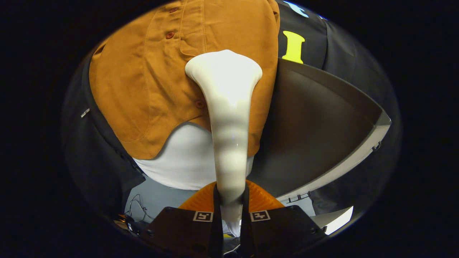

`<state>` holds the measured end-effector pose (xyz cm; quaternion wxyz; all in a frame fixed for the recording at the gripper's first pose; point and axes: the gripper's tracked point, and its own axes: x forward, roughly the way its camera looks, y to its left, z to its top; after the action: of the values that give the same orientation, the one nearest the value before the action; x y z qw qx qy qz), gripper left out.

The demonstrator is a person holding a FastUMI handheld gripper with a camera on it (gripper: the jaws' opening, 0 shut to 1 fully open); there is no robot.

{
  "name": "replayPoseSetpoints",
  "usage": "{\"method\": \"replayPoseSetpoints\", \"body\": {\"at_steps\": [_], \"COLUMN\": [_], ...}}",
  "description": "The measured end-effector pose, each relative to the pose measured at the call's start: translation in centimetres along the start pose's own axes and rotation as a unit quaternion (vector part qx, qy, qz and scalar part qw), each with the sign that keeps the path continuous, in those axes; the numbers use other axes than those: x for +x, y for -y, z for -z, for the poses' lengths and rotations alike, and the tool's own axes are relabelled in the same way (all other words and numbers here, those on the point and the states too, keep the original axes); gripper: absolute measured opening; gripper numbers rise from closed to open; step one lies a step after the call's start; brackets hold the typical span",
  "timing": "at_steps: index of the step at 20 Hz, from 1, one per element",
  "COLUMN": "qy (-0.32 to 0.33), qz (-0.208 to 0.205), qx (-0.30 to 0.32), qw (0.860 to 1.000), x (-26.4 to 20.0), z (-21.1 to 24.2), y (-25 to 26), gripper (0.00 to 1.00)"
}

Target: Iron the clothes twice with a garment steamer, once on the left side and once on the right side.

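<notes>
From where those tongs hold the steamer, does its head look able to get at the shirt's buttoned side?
Probably yes: the tongs grip the steamer, whose head already meets the shirt beside its buttons.

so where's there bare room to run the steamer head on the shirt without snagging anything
The gripper is shut on the steamer, whose head sits against the orange shirt. Free patch: the plain panel between the button line and the shirt's far side seam. Crowded: the buttons and the chest pocket just above the head.
</notes>
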<state>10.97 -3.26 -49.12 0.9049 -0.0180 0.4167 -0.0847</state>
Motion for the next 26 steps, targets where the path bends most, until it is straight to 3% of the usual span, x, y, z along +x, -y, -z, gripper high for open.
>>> {"method": "replayPoseSetpoints", "body": {"at_steps": [6,13,20,26], "qy": [0.026,0.124,0.245,0.312], "qz": [-0.011,-0.021,-0.048,-0.069], "qx": [0.009,0.002,-0.037,-0.068], "qw": [1.000,0.992,0.968,0.945], "x": [-2.3,-8.3,-16.4,-20.2], "z": [1.1,-3.5,-10.6,-16.6], "y": [-0.1,0.1,-3.0,-8.3], "gripper": [0.22,0.22,0.22,0.22]}}
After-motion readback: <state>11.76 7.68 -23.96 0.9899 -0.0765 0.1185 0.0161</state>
